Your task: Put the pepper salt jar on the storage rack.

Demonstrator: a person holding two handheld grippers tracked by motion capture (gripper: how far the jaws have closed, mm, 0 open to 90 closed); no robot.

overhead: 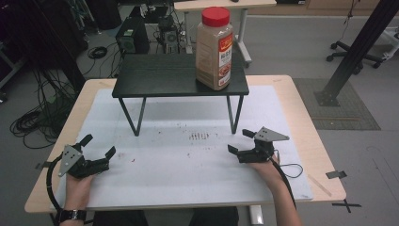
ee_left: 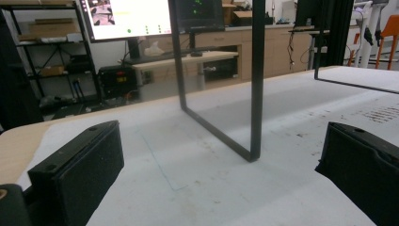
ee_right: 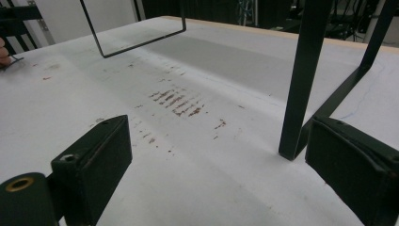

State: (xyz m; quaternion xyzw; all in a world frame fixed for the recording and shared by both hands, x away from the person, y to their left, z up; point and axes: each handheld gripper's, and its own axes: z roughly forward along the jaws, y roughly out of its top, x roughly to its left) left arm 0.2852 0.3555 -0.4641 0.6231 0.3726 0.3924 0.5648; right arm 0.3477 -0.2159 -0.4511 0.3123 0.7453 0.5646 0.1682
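- Standing upright on the right end of a black stand, well beyond both claws: jar with red lid, untouched.
- Raised on thin legs, likely to put the jar at grasping height; leg frames rest on the white mat.
- Resting low on the mat near the front edge, left claw spread wide, holding nothing; one leg seen between its pads, farther off.
- Lying right of centre, right claw also spread, empty; the stand's right front leg just beside one pad, contact not certain.
- Judged: reach for the jar not yet begun.
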